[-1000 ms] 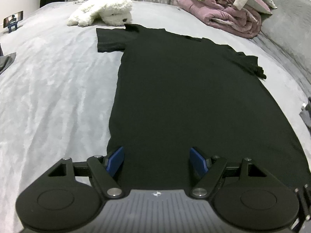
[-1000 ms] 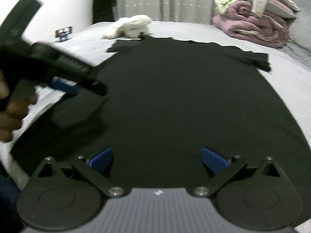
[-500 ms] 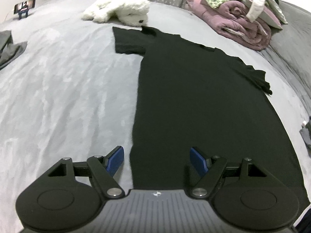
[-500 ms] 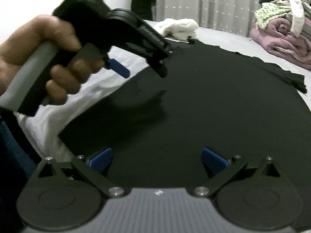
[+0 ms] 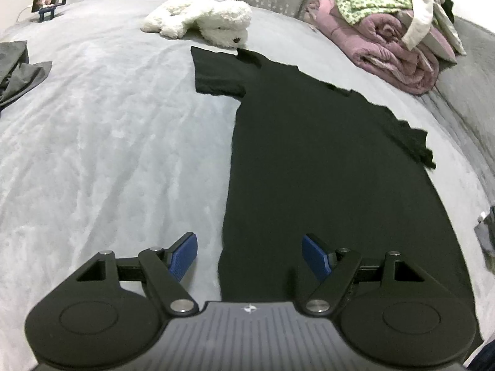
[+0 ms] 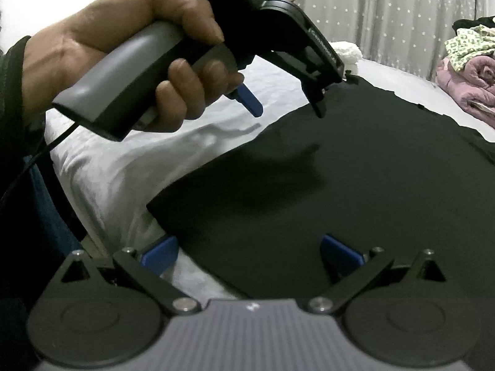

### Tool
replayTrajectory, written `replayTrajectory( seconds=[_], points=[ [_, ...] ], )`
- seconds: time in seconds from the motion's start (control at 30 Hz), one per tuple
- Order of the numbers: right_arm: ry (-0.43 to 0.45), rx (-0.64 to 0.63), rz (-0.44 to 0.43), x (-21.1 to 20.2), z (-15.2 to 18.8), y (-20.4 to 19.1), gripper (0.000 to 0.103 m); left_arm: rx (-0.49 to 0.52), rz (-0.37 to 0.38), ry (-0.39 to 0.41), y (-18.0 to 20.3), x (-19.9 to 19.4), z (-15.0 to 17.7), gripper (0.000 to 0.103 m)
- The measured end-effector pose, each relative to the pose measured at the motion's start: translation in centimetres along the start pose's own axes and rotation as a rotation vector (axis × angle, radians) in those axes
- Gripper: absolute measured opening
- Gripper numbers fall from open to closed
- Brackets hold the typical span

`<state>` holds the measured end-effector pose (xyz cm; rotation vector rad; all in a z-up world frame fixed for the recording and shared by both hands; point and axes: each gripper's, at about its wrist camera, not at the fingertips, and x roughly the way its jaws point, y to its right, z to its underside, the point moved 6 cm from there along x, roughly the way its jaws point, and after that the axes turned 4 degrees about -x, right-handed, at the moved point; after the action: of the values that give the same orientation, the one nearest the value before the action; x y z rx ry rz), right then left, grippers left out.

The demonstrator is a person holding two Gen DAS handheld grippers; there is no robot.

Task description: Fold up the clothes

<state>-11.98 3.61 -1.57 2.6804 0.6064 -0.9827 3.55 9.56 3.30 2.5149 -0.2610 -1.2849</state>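
Note:
A black T-shirt [image 5: 324, 167] lies flat on the grey bed, collar at the far end, both sleeves spread. My left gripper [image 5: 250, 252] hangs open above the shirt's near left hem edge, nothing between its blue pads. In the right wrist view the same black T-shirt [image 6: 355, 179] fills the middle. My right gripper [image 6: 250, 253] is open over the shirt's near left corner. A hand [image 6: 123, 49] holds the left gripper [image 6: 284, 105] above the shirt's left edge.
A white plush toy [image 5: 204, 20] lies by the far sleeve. Pink blankets with piled clothes [image 5: 399, 40] sit at the far right. Grey garments [image 5: 18, 68] lie at the left. A phone on a stand [image 5: 49, 0] is far left. Curtains [image 6: 386, 15] hang behind.
My left gripper has drifted left and lifted, so the shirt's left edge now runs between its pads. The right view has swung left; the hand with the left gripper now looms large there.

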Motion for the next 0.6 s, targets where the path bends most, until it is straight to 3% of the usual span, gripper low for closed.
replayTrajectory(
  seconds=[0.37,0.6],
  points=[
    [0.022,0.000,-0.106,-0.1,-1.0,-2.0,0.102,-0.095,0.007,0.011,-2.3,0.1,-2.2,0.074],
    [0.051,-0.011,-0.142,0.0,-1.8,-2.9,0.077,-0.136,0.010,0.027,-3.6,0.0,-3.6,0.074]
  ],
)
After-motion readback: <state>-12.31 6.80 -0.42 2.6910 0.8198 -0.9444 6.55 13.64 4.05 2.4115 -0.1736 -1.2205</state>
